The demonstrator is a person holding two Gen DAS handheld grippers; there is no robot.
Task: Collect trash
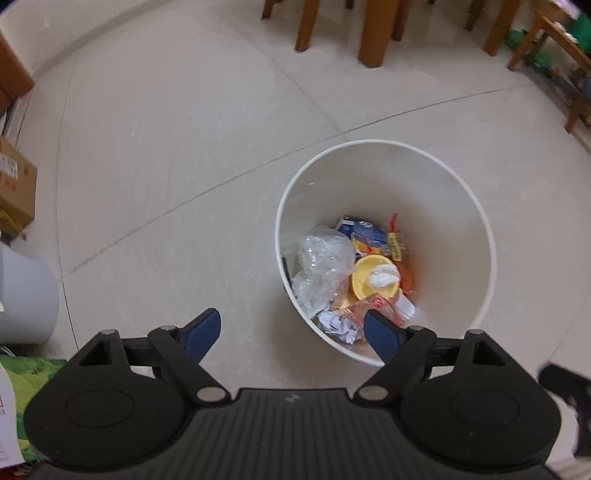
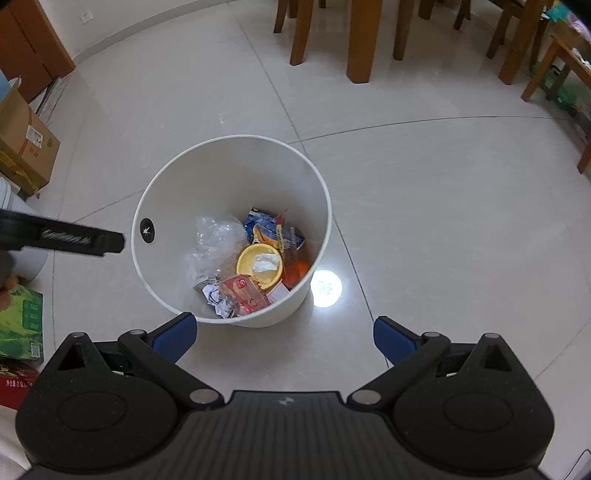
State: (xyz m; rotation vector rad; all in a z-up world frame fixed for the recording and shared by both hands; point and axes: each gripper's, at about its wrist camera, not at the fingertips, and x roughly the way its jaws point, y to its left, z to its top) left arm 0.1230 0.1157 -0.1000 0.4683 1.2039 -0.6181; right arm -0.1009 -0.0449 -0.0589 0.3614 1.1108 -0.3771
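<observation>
A white round trash bin (image 1: 436,173) (image 2: 221,162) stands on the tiled floor. Inside lie clear crumpled plastic (image 1: 325,254) (image 2: 216,236), a yellow bowl (image 1: 364,275) (image 2: 251,258) with a white wad in it, a blue snack wrapper (image 1: 364,230) (image 2: 266,225), a red packet (image 2: 242,293) and crumpled paper (image 1: 338,326) (image 2: 216,297). My left gripper (image 1: 291,334) is open and empty, above the bin's near left rim. My right gripper (image 2: 284,336) is open and empty, just in front of the bin. The left gripper's black body (image 2: 66,236) shows at the left of the right wrist view.
Wooden table and chair legs (image 1: 375,33) (image 2: 360,40) stand at the far side. Cardboard boxes (image 1: 14,184) (image 2: 26,144) and a green box (image 2: 22,325) sit at the left. A bright light reflection (image 2: 325,288) lies on the floor right of the bin.
</observation>
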